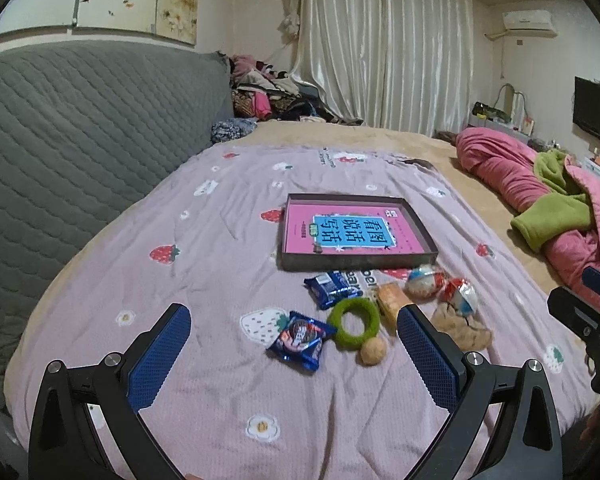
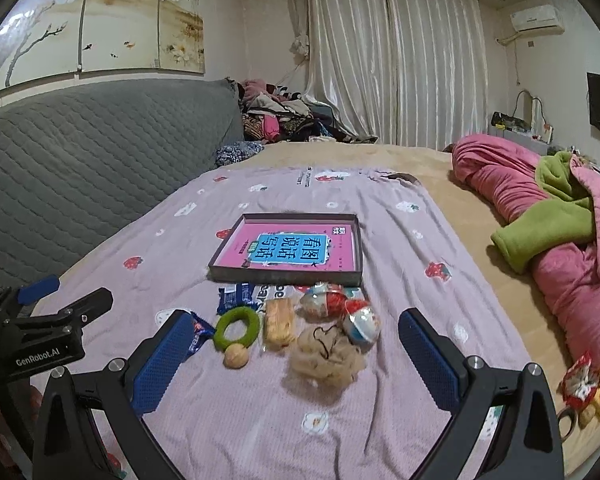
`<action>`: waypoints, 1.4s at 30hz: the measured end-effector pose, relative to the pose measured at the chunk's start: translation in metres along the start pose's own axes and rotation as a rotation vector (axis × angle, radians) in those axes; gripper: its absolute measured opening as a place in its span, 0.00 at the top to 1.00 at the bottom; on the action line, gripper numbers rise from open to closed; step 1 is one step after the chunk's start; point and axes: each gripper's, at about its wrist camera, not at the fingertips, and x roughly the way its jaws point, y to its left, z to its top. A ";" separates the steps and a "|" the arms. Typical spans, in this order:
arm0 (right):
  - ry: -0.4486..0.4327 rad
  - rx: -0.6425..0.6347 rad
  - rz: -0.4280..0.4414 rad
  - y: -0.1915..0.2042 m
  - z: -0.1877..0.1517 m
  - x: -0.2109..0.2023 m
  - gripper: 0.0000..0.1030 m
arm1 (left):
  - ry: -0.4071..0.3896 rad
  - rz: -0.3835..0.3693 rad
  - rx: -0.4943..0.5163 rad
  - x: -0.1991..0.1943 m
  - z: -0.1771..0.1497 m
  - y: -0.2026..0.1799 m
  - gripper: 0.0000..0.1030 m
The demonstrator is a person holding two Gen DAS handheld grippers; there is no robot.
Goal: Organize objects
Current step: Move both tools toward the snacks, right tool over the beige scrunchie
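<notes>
Bedspread (image 1: 220,240) holds tray (image 1: 356,260), snacks — perhaps biscuits (image 1: 392,300).

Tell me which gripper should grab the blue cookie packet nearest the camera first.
Left. The blue cookie packet lies in the open gap ahead of the left gripper. In the right wrist view the same packet sits half hidden behind that gripper's left finger, off to the side of the right gripper.
</notes>
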 end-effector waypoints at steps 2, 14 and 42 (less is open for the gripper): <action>0.017 0.004 0.003 -0.001 0.004 0.008 0.00 | 0.008 -0.004 0.002 0.008 0.006 0.001 0.00; 0.130 0.012 -0.018 -0.006 -0.025 0.075 0.00 | 0.086 -0.014 0.047 0.076 -0.022 -0.003 0.00; 0.279 -0.036 -0.144 -0.018 -0.075 0.159 0.00 | 0.173 -0.104 0.207 0.179 -0.065 0.001 0.00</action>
